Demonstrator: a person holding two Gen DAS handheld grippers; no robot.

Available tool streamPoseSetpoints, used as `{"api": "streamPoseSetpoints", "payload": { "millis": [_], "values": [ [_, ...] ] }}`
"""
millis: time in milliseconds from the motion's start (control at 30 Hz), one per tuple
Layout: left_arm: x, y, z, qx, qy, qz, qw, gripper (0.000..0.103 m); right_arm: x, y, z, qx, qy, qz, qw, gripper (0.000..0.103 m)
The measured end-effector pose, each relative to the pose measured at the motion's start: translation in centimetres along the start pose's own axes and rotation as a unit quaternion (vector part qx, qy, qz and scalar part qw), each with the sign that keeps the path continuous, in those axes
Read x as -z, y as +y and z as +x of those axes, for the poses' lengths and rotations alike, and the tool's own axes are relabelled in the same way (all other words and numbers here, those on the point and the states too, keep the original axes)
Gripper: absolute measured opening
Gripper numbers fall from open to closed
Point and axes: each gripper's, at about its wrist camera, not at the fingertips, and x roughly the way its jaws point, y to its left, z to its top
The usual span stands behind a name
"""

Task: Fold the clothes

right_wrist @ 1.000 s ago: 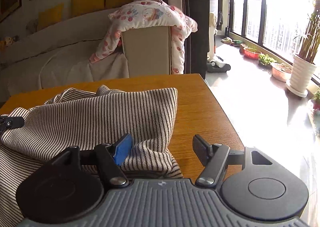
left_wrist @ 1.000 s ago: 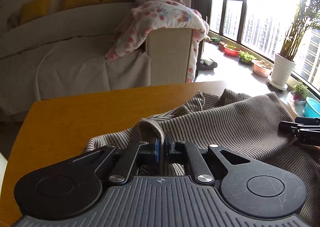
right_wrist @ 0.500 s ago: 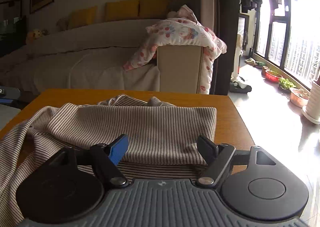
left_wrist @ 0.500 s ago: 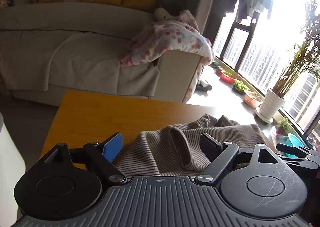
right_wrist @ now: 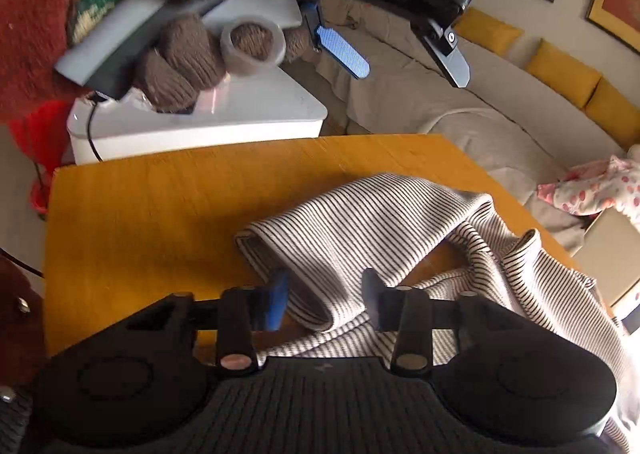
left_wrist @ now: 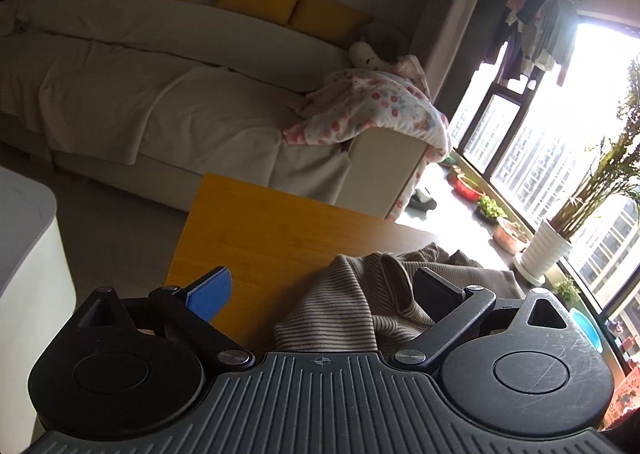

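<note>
A striped knit garment (right_wrist: 400, 230) lies crumpled on the yellow wooden table (right_wrist: 160, 206); it also shows in the left wrist view (left_wrist: 352, 306). My right gripper (right_wrist: 324, 298) is open, low over the garment, with a rolled sleeve end between its fingers but not gripped. My left gripper (left_wrist: 324, 290) is open and empty, raised above the table's left part; in the right wrist view it (right_wrist: 400, 66) hangs high over the far table edge.
A white side table (right_wrist: 200, 114) with a red cloth stands left of the table. A grey sofa (left_wrist: 140, 94) with yellow cushions lies behind. Potted plants (left_wrist: 544, 250) stand by the window on the right.
The left gripper let go of the garment, opened and rose up and away. The right gripper swung left and down over the sleeve, its jaws narrower than before.
</note>
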Motion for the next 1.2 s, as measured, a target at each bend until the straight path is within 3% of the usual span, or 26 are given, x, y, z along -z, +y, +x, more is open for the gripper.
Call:
{"api": "streamPoseSetpoints", "payload": {
  "millis": [33,133,233,333,467,567,767,900,967,1033,1100,1133,1200],
  "values": [
    [-0.1,0.0,-0.1,0.002,-0.001,-0.003,1.0,0.1,-0.1,-0.1,0.3,0.029,-0.003,-0.015,0.999,0.004],
    [-0.3,-0.1,-0.1,0.008,-0.006,-0.007,0.9999,0.101,-1.4,-3.4,-0.9,0.126,-0.053,-0.029,0.99,0.004],
    [-0.5,-0.3,0.3,0.018,-0.007,-0.013,0.9997,0.102,-3.2,-9.9,-3.6,0.23,-0.091,-0.011,0.969,0.004],
    [-0.3,-0.9,1.5,0.033,0.008,-0.025,0.9991,0.103,-3.2,-15.2,-5.3,0.318,-0.096,-0.008,0.943,0.004],
    [0.5,-2.6,3.5,0.053,0.038,-0.013,0.9978,0.103,-0.4,-20.4,-5.9,0.372,-0.053,0.004,0.927,0.004],
    [1.2,-4.3,5.0,0.069,0.061,0.005,0.9958,0.103,2.8,-22.9,-5.5,0.374,-0.011,0.033,0.927,0.006],
    [3.0,-8.1,7.2,0.102,0.096,0.062,0.9882,0.103,9.5,-24.6,-4.8,0.333,0.104,0.052,0.936,0.036],
    [4.0,-9.6,8.3,0.112,0.115,0.082,0.9836,0.103,12.7,-23.1,-4.7,0.328,0.154,0.025,0.932,0.039],
    [4.5,-9.8,8.8,0.111,0.125,0.084,0.9822,0.103,13.6,-23.4,-5.2,0.333,0.159,0.038,0.929,0.04],
    [4.9,-9.8,9.1,0.11,0.133,0.084,0.9815,0.103,13.9,-24.6,-6.6,0.317,0.134,0.126,0.93,0.04],
    [5.2,-9.7,9.4,0.109,0.139,0.08,0.981,0.103,14.1,-26.3,-8.7,0.278,0.082,0.252,0.923,0.04],
    [5.4,-9.8,9.5,0.109,0.142,0.079,0.9808,0.103,14.5,-27.0,-9.5,0.247,0.048,0.32,0.913,0.04],
    [5.5,-9.9,9.6,0.109,0.146,0.08,0.9801,0.103,15.2,-28.3,-10.9,0.183,-0.018,0.445,0.877,0.04]
  ]
}}
